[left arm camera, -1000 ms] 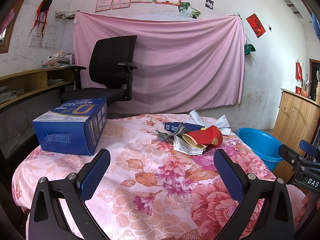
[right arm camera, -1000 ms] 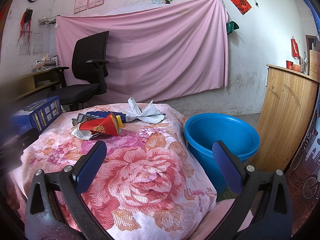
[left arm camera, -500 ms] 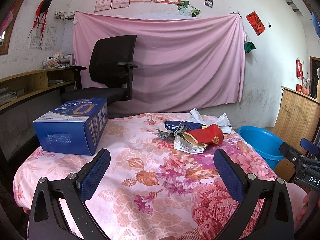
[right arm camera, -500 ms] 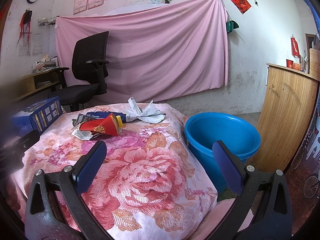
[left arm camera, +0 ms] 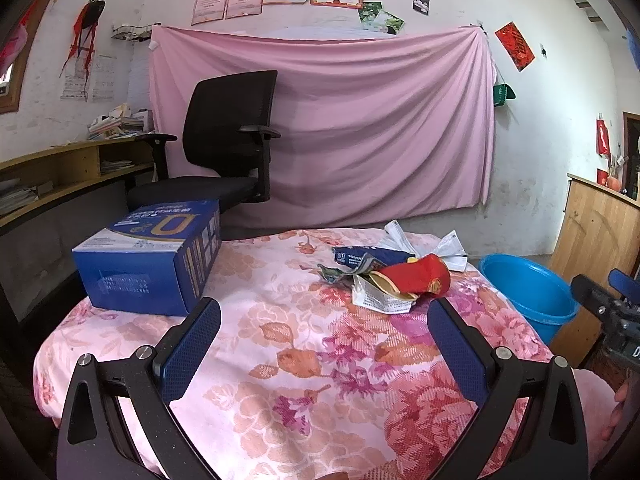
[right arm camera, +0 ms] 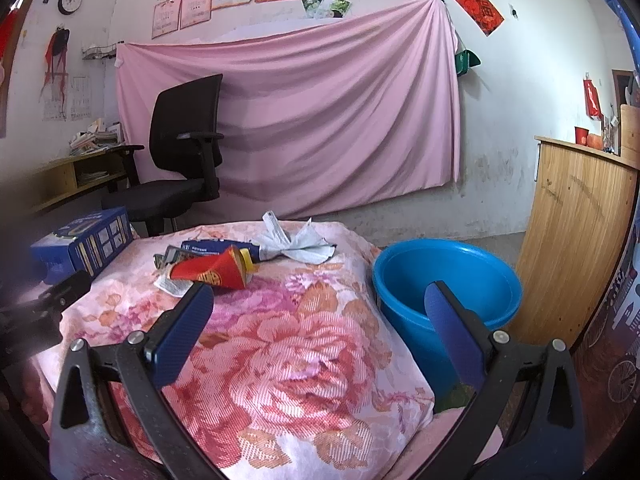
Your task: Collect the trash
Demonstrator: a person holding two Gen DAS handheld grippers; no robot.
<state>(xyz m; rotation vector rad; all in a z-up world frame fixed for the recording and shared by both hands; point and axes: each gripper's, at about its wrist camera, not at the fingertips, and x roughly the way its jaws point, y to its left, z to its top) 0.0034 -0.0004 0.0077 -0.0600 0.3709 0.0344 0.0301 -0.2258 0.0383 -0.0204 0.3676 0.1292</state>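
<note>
1. Little has moved since the earlier frames: in the left wrist view the left gripper [left arm camera: 322, 326] has dipped slightly, so the trash pile sits a touch lower against the far wall, and nothing on the table has shifted.
2. Left wrist view: the left gripper hangs released over the floral tablecloth [left arm camera: 280, 360], its blue pads spread wide and holding nothing. The trash pile [left arm camera: 394, 276] lies ahead and to the right of it, well apart from the pads: a red packet [left arm camera: 420, 278] on top, white crumpled paper [left arm camera: 420, 242] behind, a dark blue wrapper [left arm camera: 360, 256] beneath. A blue carton [left arm camera: 148, 258] stands at the left; its lid bears a large gold "D"-like mark, and the smaller print is too fine to read. The tip of the right gripper shows at the right edge, with white letters cut off by the frame.
3. Right wrist view: the right gripper [right arm camera: 318, 310] is likewise released and empty, poised over the near end of the table. The blue basin [right arm camera: 448, 276] stands on the floor just beside the table's right edge and looks empty. The red packet carries a gold emblem I cannot read.
4. Progress: by my judgement nothing is collected yet; the whole pile has still to go, presumably into the basin.
</note>
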